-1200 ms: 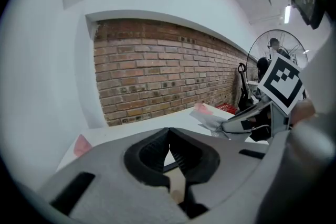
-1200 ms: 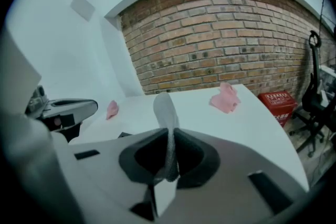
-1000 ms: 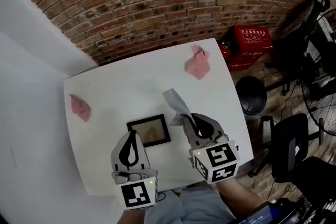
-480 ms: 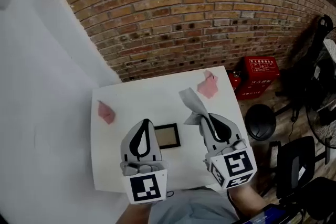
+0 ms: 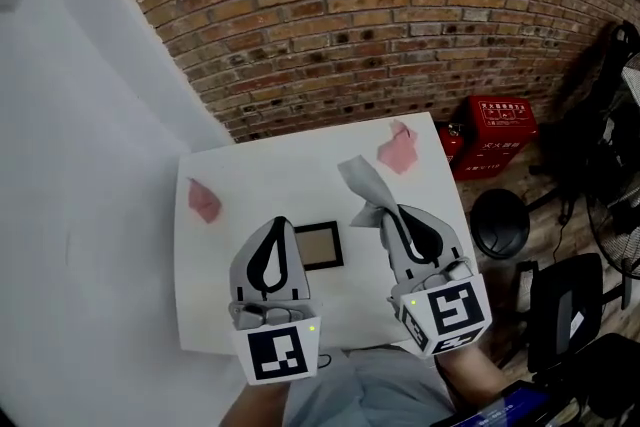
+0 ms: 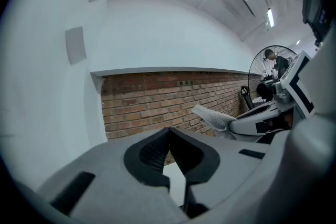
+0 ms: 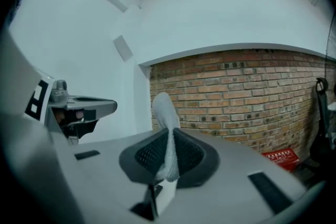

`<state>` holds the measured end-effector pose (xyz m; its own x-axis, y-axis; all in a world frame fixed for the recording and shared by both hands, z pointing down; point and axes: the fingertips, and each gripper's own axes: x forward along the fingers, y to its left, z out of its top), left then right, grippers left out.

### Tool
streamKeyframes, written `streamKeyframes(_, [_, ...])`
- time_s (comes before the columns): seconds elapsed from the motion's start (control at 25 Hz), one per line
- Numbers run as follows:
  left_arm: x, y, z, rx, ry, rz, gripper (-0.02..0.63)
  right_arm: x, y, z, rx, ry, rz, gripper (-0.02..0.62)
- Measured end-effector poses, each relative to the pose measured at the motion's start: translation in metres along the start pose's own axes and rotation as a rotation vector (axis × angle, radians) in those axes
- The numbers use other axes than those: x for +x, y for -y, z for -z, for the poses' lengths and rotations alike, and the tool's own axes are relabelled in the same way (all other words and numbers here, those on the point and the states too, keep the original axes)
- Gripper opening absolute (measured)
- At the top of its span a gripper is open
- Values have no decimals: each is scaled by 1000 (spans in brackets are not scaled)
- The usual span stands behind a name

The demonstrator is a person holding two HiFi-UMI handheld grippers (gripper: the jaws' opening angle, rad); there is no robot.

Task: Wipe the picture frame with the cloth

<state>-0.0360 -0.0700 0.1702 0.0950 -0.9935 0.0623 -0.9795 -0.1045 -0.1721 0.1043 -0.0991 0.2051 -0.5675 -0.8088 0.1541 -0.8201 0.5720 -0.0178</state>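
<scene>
A small dark picture frame (image 5: pixel 319 245) lies flat on the white table (image 5: pixel 250 180), partly hidden behind my left gripper (image 5: pixel 281 223). That gripper is held up in the air, level, its jaws shut with nothing between them (image 6: pixel 169 131). My right gripper (image 5: pixel 385 214) hovers to the frame's right, shut on a grey cloth (image 5: pixel 365 189) whose free end sticks up past the jaws. In the right gripper view the cloth (image 7: pixel 167 128) runs pinched between the two pads, with the brick wall behind it.
Two pink crumpled cloths lie on the table, one at the left edge (image 5: pixel 204 201) and one at the far right corner (image 5: pixel 399 150). A brick wall (image 5: pixel 380 25) stands behind. Red boxes (image 5: pixel 503 128), a black stool (image 5: pixel 500 223) and chairs stand at right.
Both grippers have risen off the table and levelled out, the right one carrying the grey cloth. The head view now takes in more wall, and the table looks smaller.
</scene>
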Motion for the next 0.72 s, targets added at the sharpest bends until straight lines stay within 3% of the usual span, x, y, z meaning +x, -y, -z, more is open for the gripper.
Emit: streamKeyframes(0.72, [-1,7,0,23,-2,2,9,-5,3,8,5,-4,-17,31])
